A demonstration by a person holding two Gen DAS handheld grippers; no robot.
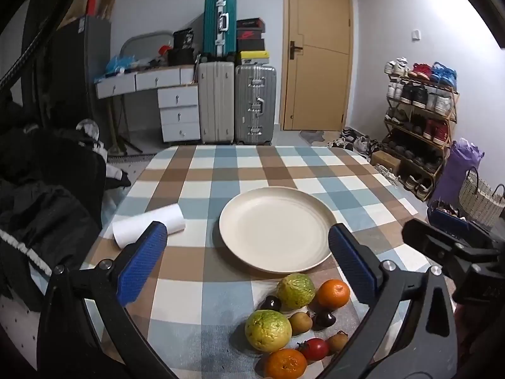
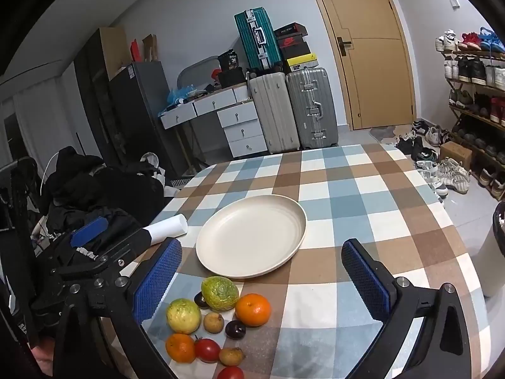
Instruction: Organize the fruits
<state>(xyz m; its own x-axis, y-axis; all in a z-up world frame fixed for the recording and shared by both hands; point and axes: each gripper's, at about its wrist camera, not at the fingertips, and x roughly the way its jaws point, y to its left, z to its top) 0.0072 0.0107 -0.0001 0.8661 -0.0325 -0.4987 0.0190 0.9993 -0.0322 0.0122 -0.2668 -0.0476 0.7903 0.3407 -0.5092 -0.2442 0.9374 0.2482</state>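
Note:
A cream plate (image 1: 277, 230) (image 2: 252, 237) lies bare on the checked tablecloth. In front of it sits a cluster of fruit: two green guavas (image 1: 267, 330) (image 2: 220, 293), two oranges (image 1: 333, 293) (image 2: 253, 309), a red tomato (image 1: 314, 348) (image 2: 207, 349), dark plums (image 1: 325, 319) (image 2: 235, 329) and small brown fruits (image 1: 300, 322) (image 2: 213, 322). My left gripper (image 1: 247, 255) is open and empty, above the table left of the fruit. My right gripper (image 2: 262, 271) is open and empty, above the fruit and the plate's near edge.
A white paper roll (image 1: 150, 225) (image 2: 167, 228) lies left of the plate. The right gripper's body (image 1: 454, 246) shows at the right of the left wrist view. Dark clothes (image 2: 104, 186) pile beside the table's left edge. Suitcases, drawers and a shoe rack stand beyond.

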